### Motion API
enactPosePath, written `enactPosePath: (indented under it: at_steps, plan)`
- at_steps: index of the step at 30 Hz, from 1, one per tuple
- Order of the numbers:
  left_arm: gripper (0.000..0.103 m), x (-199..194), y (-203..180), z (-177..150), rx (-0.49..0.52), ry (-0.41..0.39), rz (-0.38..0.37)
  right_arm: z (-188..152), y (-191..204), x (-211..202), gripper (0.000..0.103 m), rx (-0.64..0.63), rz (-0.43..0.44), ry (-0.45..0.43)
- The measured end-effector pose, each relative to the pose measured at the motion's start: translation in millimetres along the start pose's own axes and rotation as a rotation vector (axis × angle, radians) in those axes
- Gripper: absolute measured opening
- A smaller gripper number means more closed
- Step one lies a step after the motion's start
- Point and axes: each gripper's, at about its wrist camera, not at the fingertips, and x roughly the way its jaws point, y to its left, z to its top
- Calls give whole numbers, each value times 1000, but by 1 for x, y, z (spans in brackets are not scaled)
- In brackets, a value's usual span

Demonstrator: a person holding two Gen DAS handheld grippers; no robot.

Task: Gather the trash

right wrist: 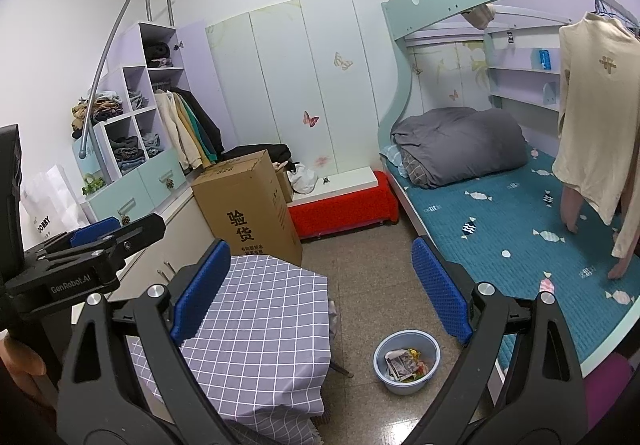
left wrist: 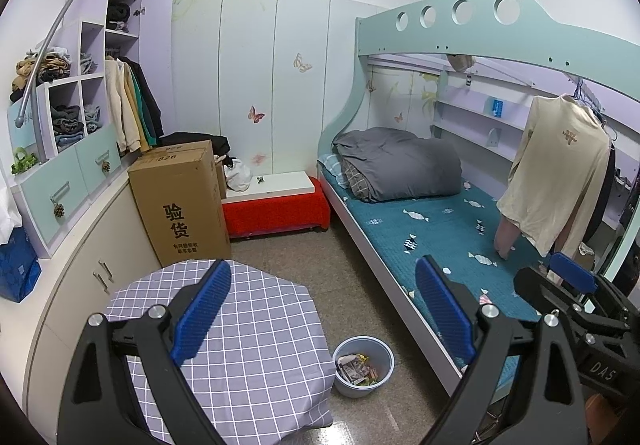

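A pale blue trash bin stands on the floor between the table and the bed, with crumpled paper and wrappers inside. My left gripper is held high above the table and the bin, open, with nothing between its blue pads. My right gripper hangs open and empty at a similar height. Each gripper shows at the edge of the other's view: the right gripper over the bed, the left gripper at the left.
A table with a purple checked cloth stands close below. A cardboard box, a red-covered bench, a wardrobe shelf unit and a bunk bed with a grey duvet ring the tiled floor. A shirt hangs over the bed.
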Motion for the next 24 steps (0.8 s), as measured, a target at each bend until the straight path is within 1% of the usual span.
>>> enactPosePath:
  at_steps: [6,14,24]
  plan:
    - [92,-2,-2,1,-3,-4,4,3,0,1,91,9,7,6]
    - [92,-1,-2,3,-16,-8,1,7,3,-4,91,-14,-4,-13]
    - [92,3,-12,2,4,0,-9,4,-4,-6,92,7,-20,-12]
